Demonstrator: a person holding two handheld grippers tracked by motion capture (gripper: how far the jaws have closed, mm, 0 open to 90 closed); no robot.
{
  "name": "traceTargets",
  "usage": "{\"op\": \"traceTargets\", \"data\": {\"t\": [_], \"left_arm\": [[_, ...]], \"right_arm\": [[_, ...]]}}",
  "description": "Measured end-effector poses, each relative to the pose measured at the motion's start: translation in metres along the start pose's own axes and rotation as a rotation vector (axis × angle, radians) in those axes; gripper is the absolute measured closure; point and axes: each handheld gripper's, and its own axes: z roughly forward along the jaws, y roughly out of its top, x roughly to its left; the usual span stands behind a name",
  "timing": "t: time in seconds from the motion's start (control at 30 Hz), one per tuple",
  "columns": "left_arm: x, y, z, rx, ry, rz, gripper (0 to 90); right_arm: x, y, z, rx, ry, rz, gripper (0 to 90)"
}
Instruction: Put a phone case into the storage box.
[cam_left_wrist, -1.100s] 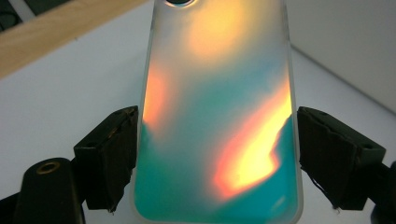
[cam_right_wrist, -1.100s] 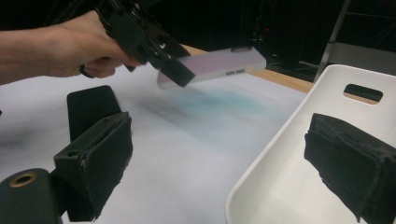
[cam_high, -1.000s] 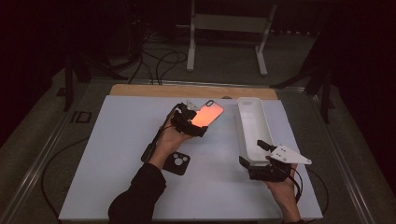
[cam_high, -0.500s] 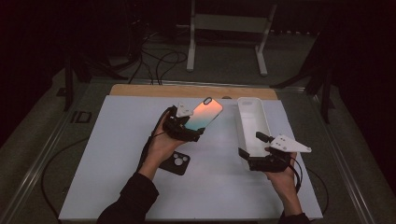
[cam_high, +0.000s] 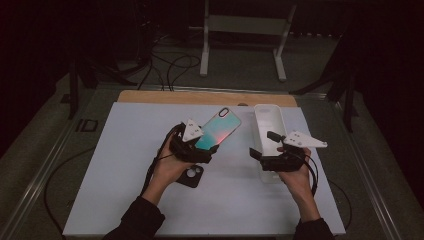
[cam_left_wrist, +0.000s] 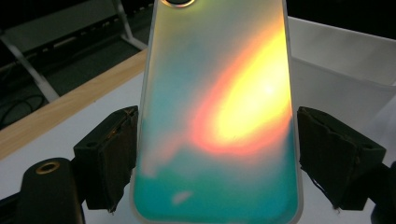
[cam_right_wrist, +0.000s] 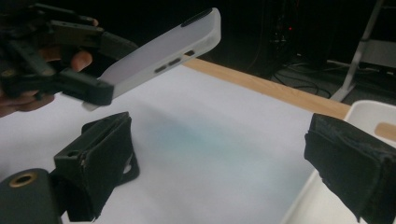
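While the left gripper (cam_high: 209, 149) is held above the white table (cam_high: 125, 150) in the high view, its fingers (cam_left_wrist: 109, 156) press on the two long edges of an iridescent phone case (cam_left_wrist: 219, 116), which is clamped between them. The left gripper view shows the case filling the gap from one pad to the other, its teal, orange and yellow back facing the camera and its camera cut-out at the far end. In the high view the case (cam_high: 218, 129) is off the table, tilted, with its free end pointing away from the person and toward the white tray (cam_high: 267, 117).

The right gripper (cam_right_wrist: 219, 168) is spread wide with nothing between its fingers (cam_right_wrist: 100, 158); it hangs over the near part of the tray, whose rim (cam_right_wrist: 369, 112) appears at the right of the right gripper view. In that view the case (cam_right_wrist: 163, 56) is seen edge-on, raised, well apart from the right gripper.

A dark phone (cam_high: 191, 175) lies flat on the table just beside the left hand (cam_high: 167, 167).
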Motion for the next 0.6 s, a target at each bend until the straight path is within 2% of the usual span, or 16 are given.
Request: {"op": "traceTargets", "data": {"t": [0.23, 0.43, 0.6], "left_arm": [[-0.013, -0.002, -0.005, -0.019, -0.01, 0.031, 17.1], [-0.02, -0.007, -0.008, -0.055, -0.028, 0.033, 17.1], [-0.024, -0.011, -0.007, -0.068, -0.037, 0.028, 17.1]], "right_arm": [[0.004, 0.01, 0.01, -0.009, 0.032, 0.024, 7.7], [0.006, 0.014, 0.018, -0.019, 0.063, 0.074, 7.7], [0.011, 0.016, 0.024, -0.008, 0.086, 0.081, 7.8]]}}
